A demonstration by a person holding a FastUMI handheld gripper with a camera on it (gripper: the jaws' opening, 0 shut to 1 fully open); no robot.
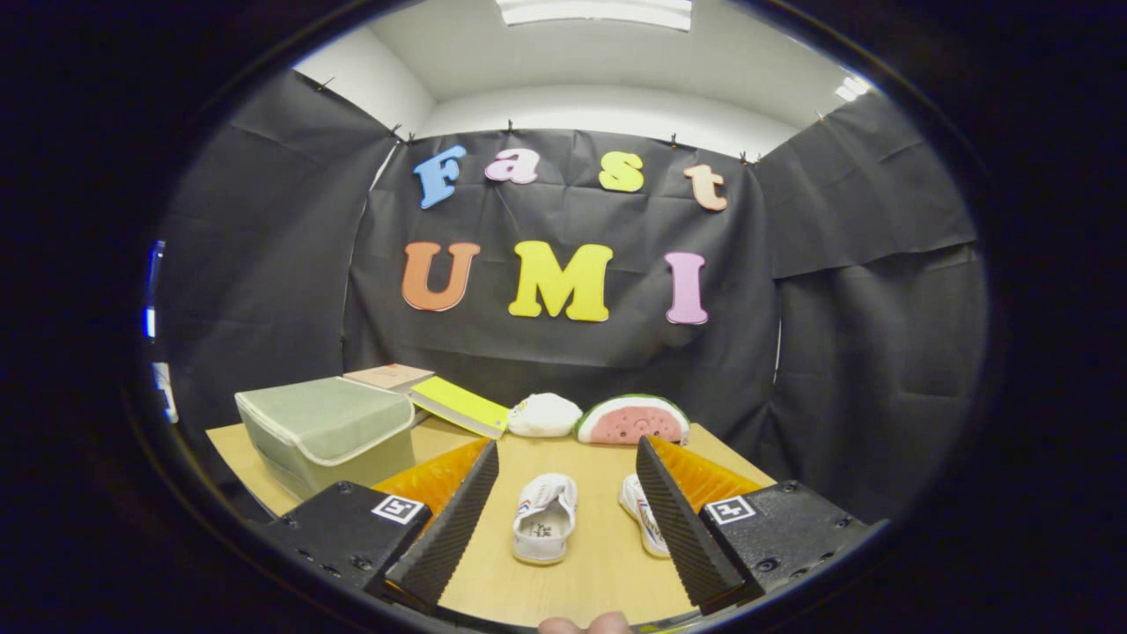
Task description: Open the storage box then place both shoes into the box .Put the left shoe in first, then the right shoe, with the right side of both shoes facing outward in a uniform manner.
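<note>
Nearest the camera, a fingertip of the person holding the tool peeks up just behind the gripper. Its two fingers stand wide apart and hold nothing, with bare wooden table showing between them.

Taking the left shoe as the landmark: this white shoe lies flat on the table between the two fingers, its opening facing up and its toe pointing away from the camera. Just to the right of it, apart from it, lies the right shoe, also white, partly hidden behind the right-hand finger.

Farther back and well to the left of the left shoe stands the storage box, a pale green fabric box with white trim; its lid is down. Behind the box, a flat yellow-green book rests tilted, with another flat tan item just beyond it.

Straight beyond the left shoe, at the far side of the table, sits a soft white round thing. Touching its right side is a watermelon-slice cushion, pink with a green rind.
</note>
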